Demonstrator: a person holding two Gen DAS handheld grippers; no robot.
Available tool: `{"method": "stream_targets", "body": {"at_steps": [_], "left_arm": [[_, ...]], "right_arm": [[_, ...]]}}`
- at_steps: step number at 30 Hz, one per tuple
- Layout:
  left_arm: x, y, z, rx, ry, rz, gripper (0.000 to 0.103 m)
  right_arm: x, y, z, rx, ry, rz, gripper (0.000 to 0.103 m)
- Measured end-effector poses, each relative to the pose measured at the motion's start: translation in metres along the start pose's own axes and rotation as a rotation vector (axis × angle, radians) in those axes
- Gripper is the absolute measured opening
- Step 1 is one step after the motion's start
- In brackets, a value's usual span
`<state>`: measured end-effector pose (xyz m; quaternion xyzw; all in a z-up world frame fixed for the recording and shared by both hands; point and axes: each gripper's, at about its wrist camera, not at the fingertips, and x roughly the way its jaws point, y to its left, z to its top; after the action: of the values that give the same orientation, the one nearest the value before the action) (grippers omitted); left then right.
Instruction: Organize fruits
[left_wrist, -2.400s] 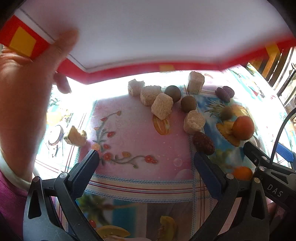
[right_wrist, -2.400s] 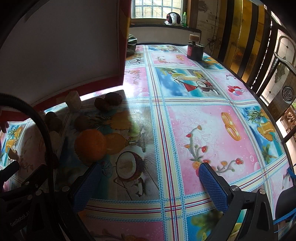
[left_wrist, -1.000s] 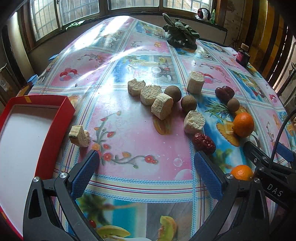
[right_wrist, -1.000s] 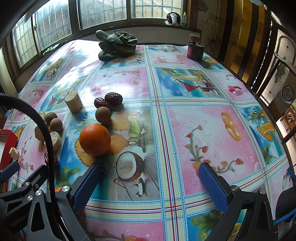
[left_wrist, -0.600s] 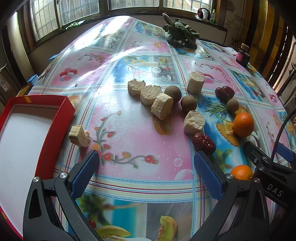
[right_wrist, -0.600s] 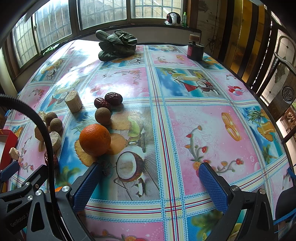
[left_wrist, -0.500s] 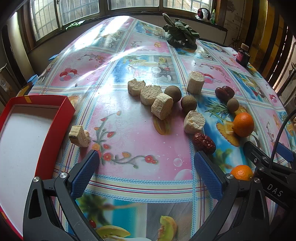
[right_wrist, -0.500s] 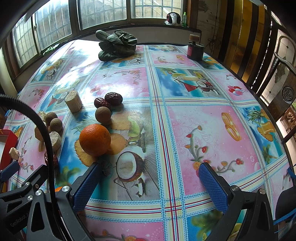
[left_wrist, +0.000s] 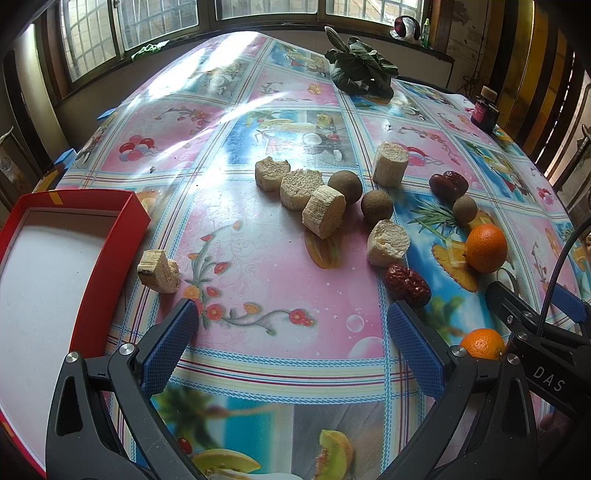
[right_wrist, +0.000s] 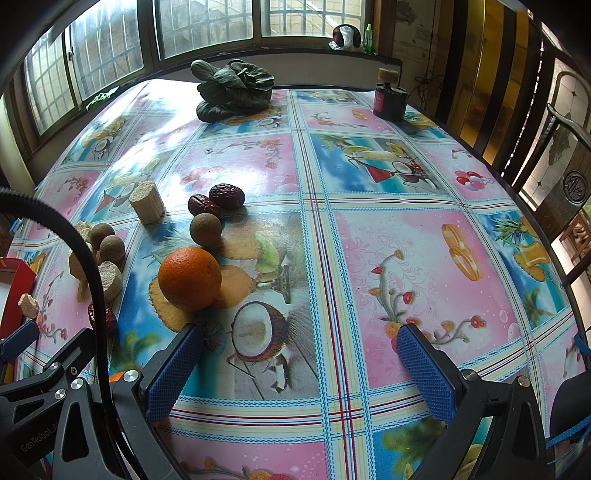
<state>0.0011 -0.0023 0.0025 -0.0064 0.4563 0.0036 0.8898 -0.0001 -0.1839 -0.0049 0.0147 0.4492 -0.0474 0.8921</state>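
Left hand-held gripper low over the surface, jaws spread wide and empty, right hand-held gripper likewise spread and empty beside it, fruits scattered ahead, an orange near its left finger, red tray at far left, bare inside

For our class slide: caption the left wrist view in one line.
Open left gripper faces scattered fruits beside an empty red tray.

Left gripper: you hold it low in frame, jaws spread wide, blue pads empty. Right gripper: you hold it low in frame likewise, jaws wide apart, gripping nothing; its body shows at the left view's lower right.
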Motion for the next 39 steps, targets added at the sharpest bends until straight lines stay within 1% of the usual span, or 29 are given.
{"method": "stream_targets", "body": {"at_steps": [12,15,18,19,23,26,30,33,39], "left_arm": [[0.001,0.002,-0.002,0.005,0.003,-0.001,0.103],[0.0,0.005,-0.001,0.038,0.043,-0.028,0.103],[-0.01,0.018,-0.006,0.019,0.053,-0.053,0.103],[-0.014,0.019,-0.006,0.024,0.054,-0.061,0.103],[-0.035,0.027,-0.016,0.057,0.024,-0.061,0.103],[-0.047,0.025,-0.018,0.08,0.021,-0.093,0.102],[-0.059,0.012,-0.019,0.099,0.013,-0.149,0.102],[-0.064,-0.006,-0.02,0.129,0.006,-0.17,0.102],[-0.062,-0.041,-0.018,0.188,0.009,-0.193,0.102]], "right_arm": [[0.001,0.0,0.0,0.0,0.0,0.0,0.103],[0.003,0.0,0.001,-0.009,0.0,0.006,0.103],[0.0,-0.002,0.001,-0.034,0.022,0.026,0.103],[-0.002,-0.003,0.0,-0.037,0.028,0.026,0.101],[-0.025,-0.013,-0.008,-0.075,-0.013,0.047,0.1],[-0.039,-0.02,-0.009,-0.098,-0.031,0.066,0.1],[-0.054,-0.028,-0.011,-0.096,-0.05,0.095,0.1],[-0.059,-0.032,-0.013,-0.086,-0.047,0.104,0.1],[-0.068,-0.04,-0.014,-0.1,-0.068,0.067,0.1]]}}
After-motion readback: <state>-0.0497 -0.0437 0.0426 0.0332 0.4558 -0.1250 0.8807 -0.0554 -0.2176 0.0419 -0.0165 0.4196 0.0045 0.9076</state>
